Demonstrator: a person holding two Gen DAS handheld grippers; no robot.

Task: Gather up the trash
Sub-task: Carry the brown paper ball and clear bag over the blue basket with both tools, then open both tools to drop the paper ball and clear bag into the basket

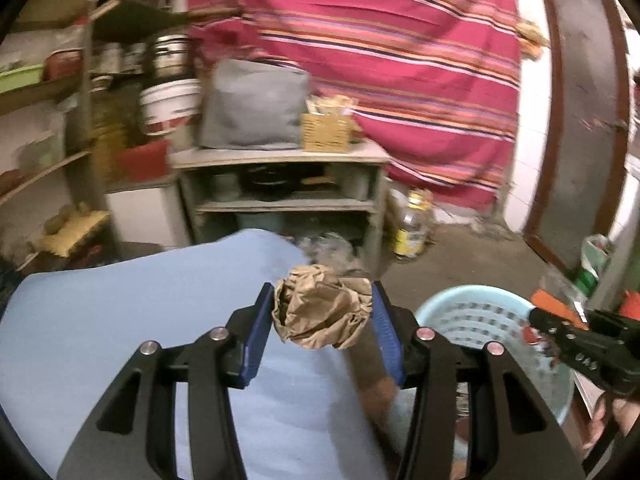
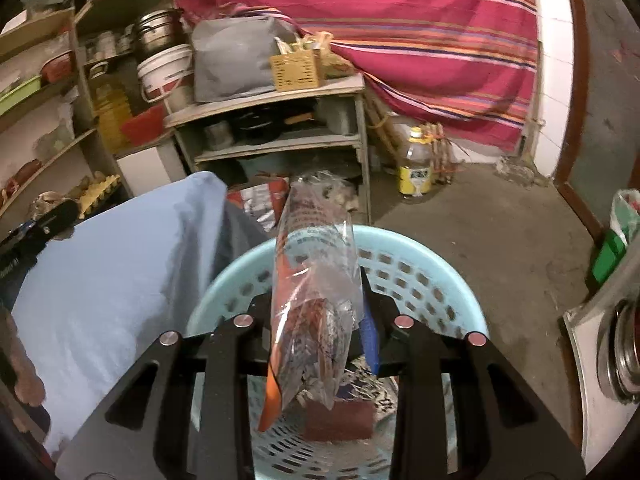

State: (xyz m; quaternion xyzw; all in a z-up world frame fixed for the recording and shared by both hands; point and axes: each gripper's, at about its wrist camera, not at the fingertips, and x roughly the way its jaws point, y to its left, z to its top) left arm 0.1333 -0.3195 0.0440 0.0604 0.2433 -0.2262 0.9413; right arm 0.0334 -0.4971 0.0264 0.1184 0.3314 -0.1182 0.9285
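Note:
My left gripper (image 1: 323, 312) is shut on a crumpled brown paper ball (image 1: 320, 307), held above a light blue cloth surface (image 1: 120, 320). To its right stands a pale blue perforated basket (image 1: 472, 308). The right gripper (image 1: 560, 322) shows there at the right edge, over the basket. In the right wrist view my right gripper (image 2: 320, 320) is shut on a clear plastic wrapper with an orange edge (image 2: 312, 280), directly over the basket (image 2: 420, 264). Inside the basket lie a dark red block (image 2: 340, 416) and other scraps.
A grey shelf unit (image 2: 280, 120) stands ahead with a grey bag (image 2: 232, 56) and a wicker box (image 2: 296, 68) on top. A yellow-labelled bottle (image 2: 416, 168) sits on the concrete floor. A striped red cloth (image 2: 400, 20) hangs behind. Shelves with pots line the left.

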